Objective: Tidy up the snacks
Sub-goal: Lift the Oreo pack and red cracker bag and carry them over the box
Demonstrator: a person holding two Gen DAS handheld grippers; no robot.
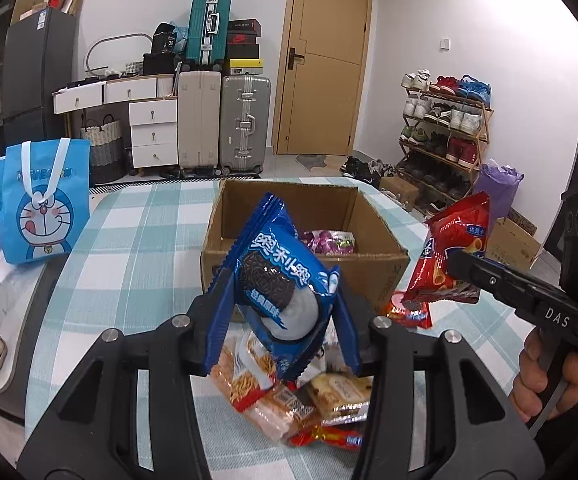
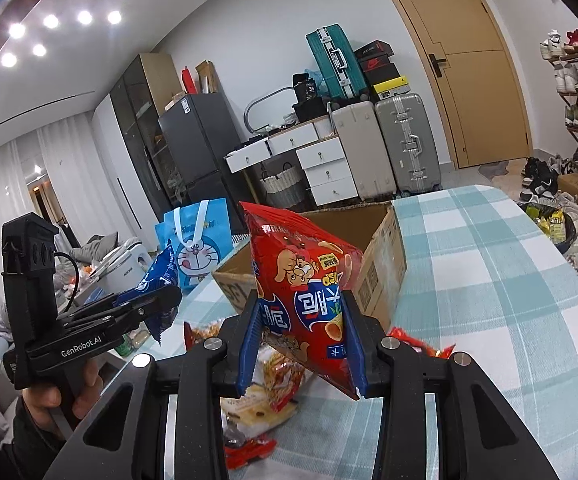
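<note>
My left gripper point(image 1: 285, 320) is shut on a blue Oreo packet point(image 1: 281, 276) and holds it above the table, in front of the open cardboard box point(image 1: 305, 256). My right gripper point(image 2: 303, 344) is shut on a red chip bag point(image 2: 301, 292), lifted to the right of the box point(image 2: 381, 264). The red bag point(image 1: 453, 260) and the right gripper point(image 1: 455, 264) show at the right of the left wrist view. The left gripper point(image 2: 165, 300) with the Oreo packet point(image 2: 161, 276) shows at the left of the right wrist view. A purple packet point(image 1: 329, 242) lies inside the box.
A pile of snack packets point(image 1: 301, 404) lies on the checked tablecloth point(image 1: 137, 248) below the grippers. A blue Doraemon bag point(image 1: 41, 200) stands at the left. Suitcases, drawers, a shoe rack and a door are behind the table.
</note>
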